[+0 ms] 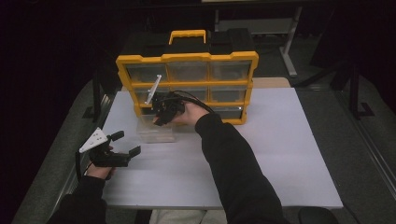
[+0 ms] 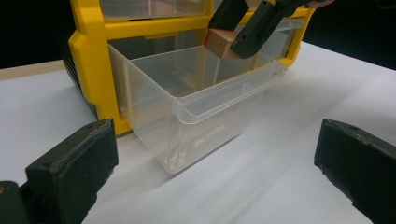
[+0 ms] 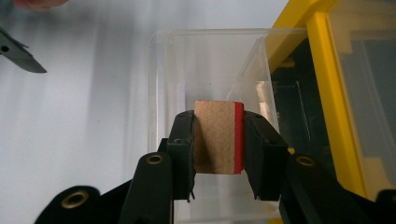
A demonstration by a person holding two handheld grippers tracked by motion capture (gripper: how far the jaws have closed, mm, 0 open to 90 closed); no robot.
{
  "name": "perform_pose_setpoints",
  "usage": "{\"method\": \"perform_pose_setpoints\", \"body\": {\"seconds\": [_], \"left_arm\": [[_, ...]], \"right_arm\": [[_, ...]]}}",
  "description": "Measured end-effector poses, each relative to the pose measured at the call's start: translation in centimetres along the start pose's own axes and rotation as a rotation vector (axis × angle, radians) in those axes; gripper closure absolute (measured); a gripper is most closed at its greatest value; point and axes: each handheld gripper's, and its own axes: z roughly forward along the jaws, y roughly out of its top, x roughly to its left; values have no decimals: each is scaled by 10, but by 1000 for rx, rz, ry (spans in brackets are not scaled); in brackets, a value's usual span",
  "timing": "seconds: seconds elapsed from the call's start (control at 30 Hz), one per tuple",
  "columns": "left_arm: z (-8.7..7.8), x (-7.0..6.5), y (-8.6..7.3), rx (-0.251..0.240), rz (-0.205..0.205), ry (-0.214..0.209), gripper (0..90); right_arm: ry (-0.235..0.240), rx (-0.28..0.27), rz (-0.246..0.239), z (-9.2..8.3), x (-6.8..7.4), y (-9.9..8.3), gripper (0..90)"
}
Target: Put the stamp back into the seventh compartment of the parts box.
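Between the jaws of your right gripper [image 3: 217, 140] sits a small wooden block [image 3: 215, 137] with one red face, and the pads are clamped on its two sides. Directly below and ahead of that gripper lies the clear plastic drawer [image 3: 196, 60], pulled out of the bottom row of the yellow organizer [image 3: 322, 70] and resting on the white table [image 1: 280, 154]. In the left gripper view the block [image 2: 220, 44] hangs just above the drawer's open top, near its back end by the cabinet, not touching the walls [image 2: 219, 100]. To the right of your right gripper's jaws stands the organizer's yellow frame with its other clear drawers shut.

Your left gripper [image 1: 125, 143] rests low over the table, well apart from the right one [image 1: 161, 112], with its jaws spread wide and nothing between them. Ahead of it, between the two black pads [image 2: 74, 158], you see the front corner of the drawer, near but not touching. Your left hand [image 1: 99, 170] grips the tool at the table's near-left edge.
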Motion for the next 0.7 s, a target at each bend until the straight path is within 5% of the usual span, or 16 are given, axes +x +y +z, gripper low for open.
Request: {"method": "perform_pose_setpoints", "body": {"seconds": [0.43, 0.7], "left_arm": [[0, 0, 0, -1, 1, -4, 0], [0, 0, 0, 0, -2, -4, 0]], "right_arm": [[9, 0, -1, 18, -3, 2, 627], [-12, -1, 8, 12, -1, 3, 563]]}}
